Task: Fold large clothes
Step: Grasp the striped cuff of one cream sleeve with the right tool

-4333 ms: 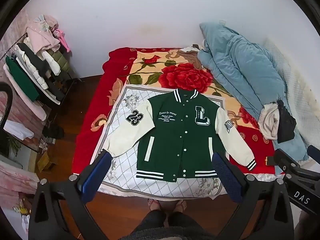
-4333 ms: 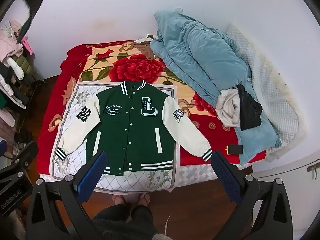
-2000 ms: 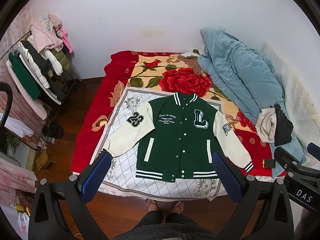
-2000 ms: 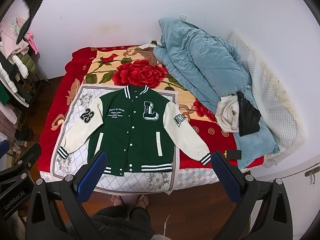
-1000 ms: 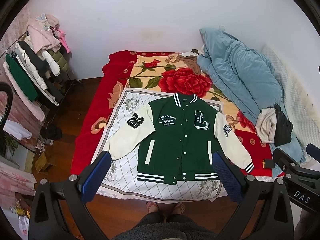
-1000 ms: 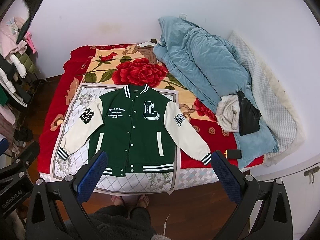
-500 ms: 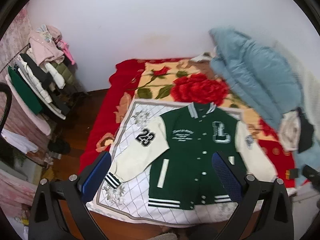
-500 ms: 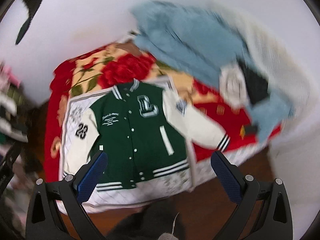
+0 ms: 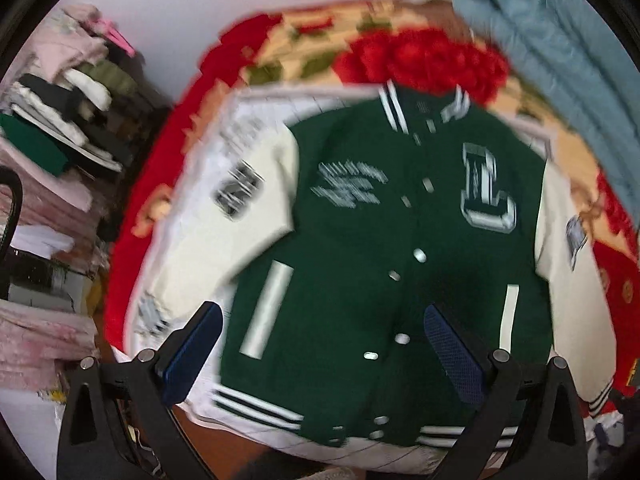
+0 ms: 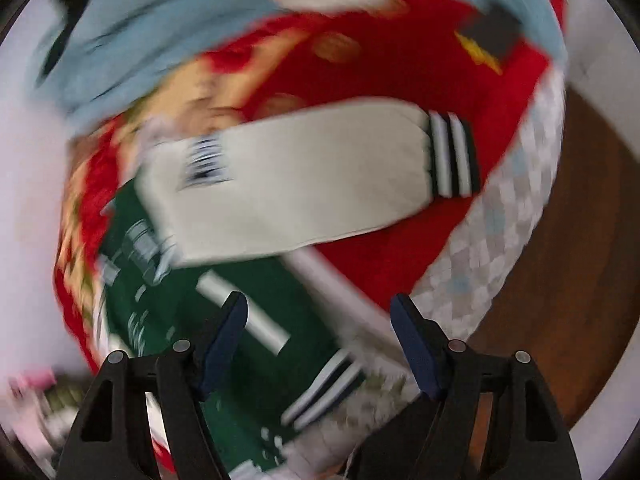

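A green varsity jacket (image 9: 384, 264) with cream sleeves lies flat, front up, on a white patterned sheet (image 9: 208, 216) on the bed. My left gripper (image 9: 324, 344) is open and empty, hovering above the jacket's lower front near the hem. My right gripper (image 10: 320, 332) is open and empty, above the jacket's lower right corner (image 10: 256, 320). The cream right sleeve (image 10: 304, 184) with its striped cuff (image 10: 452, 156) stretches out ahead of it. Both views are motion blurred.
A red floral blanket (image 9: 424, 56) covers the bed. A blue duvet (image 9: 560, 40) is piled at the right, also in the right wrist view (image 10: 132, 40). A rack of clothes (image 9: 60, 128) stands at the left. Wooden floor (image 10: 580, 240) lies beside the bed.
Both grippers have dropped fast toward the jacket. The left has moved in over the lower front; the right has swung right and turned toward the right sleeve. The jacket has not moved.
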Tool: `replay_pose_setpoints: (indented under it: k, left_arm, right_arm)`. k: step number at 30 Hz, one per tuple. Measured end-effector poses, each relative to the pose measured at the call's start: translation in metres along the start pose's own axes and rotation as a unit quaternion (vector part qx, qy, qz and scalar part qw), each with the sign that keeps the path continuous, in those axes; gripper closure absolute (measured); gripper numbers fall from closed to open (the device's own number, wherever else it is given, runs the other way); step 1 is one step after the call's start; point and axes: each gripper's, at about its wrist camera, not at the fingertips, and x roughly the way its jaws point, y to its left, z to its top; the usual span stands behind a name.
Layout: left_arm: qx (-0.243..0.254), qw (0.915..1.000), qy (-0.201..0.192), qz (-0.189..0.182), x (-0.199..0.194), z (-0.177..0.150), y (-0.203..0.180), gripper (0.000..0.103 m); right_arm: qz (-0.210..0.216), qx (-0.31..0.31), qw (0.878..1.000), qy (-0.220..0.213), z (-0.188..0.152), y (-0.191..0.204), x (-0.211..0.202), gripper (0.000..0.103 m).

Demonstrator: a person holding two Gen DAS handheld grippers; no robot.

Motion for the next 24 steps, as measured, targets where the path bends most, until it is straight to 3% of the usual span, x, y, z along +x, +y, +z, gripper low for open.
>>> replay_pose_setpoints:
  k: [5, 8, 9, 10, 11, 14, 15, 16, 17, 18, 19, 21, 24]
  left_arm:
    - [0.034, 0.9990, 0.027, 0.009, 0.068, -0.005, -0.059, 0.000]
    - [0.054, 0.9978, 0.038, 0.008, 0.099, -0.006, -0.087, 0.000]
    - [0.058, 0.9976, 0.039, 0.005, 0.105, -0.004, -0.095, 0.000]
    - [0.062, 0.9973, 0.039, -0.002, 0.111, -0.003, -0.103, 0.000]
    - [0.071, 0.9967, 0.037, -0.010, 0.115, -0.002, -0.110, 0.000]
    - [0.089, 0.9956, 0.015, -0.025, 0.117, 0.004, -0.124, 0.000]
    - [0.093, 0.9953, 0.009, -0.028, 0.118, 0.005, -0.128, 0.000]
    - [0.095, 0.9950, 0.004, -0.031, 0.119, 0.006, -0.131, 0.000]
    - [0.097, 0.9947, 0.001, -0.035, 0.122, 0.008, -0.134, 0.000]
    - [0.096, 0.9947, 0.000, -0.037, 0.124, 0.010, -0.135, 0.000]
    - [0.095, 0.9947, 0.000, -0.039, 0.125, 0.013, -0.135, 0.000]
    - [0.087, 0.9952, -0.001, -0.044, 0.130, 0.021, -0.133, 0.000]
    - [0.073, 0.9961, -0.003, -0.050, 0.132, 0.032, -0.119, 0.000]
  right_arm:
    - [-0.019, 0.111, 0.994, -0.003, 0.049, -0.060, 0.101, 0.027]
    - [-0.009, 0.133, 0.990, -0.043, 0.070, -0.070, 0.131, 0.030]
    - [-0.008, 0.133, 0.989, -0.069, 0.072, -0.066, 0.129, 0.048]
    - [0.001, 0.135, 0.985, -0.110, 0.076, -0.064, 0.121, 0.078]
    - [0.014, 0.137, 0.981, -0.137, 0.077, -0.061, 0.114, 0.081]
    - [0.038, 0.138, 0.973, -0.180, 0.085, -0.053, 0.106, 0.079]
    - [0.040, 0.131, 0.976, -0.167, 0.095, -0.051, 0.119, 0.070]
    - [0.041, 0.129, 0.980, -0.149, 0.099, -0.050, 0.129, 0.052]
    - [0.049, 0.134, 0.983, -0.115, 0.108, -0.049, 0.151, 0.052]
    - [0.056, 0.135, 0.983, -0.113, 0.113, -0.046, 0.161, 0.052]
    - [0.047, 0.129, 0.982, -0.127, 0.118, -0.041, 0.161, 0.061]
    - [0.059, 0.121, 0.981, -0.138, 0.120, -0.025, 0.152, 0.098]
    - [0.081, 0.109, 0.974, -0.179, 0.118, 0.007, 0.114, 0.098]
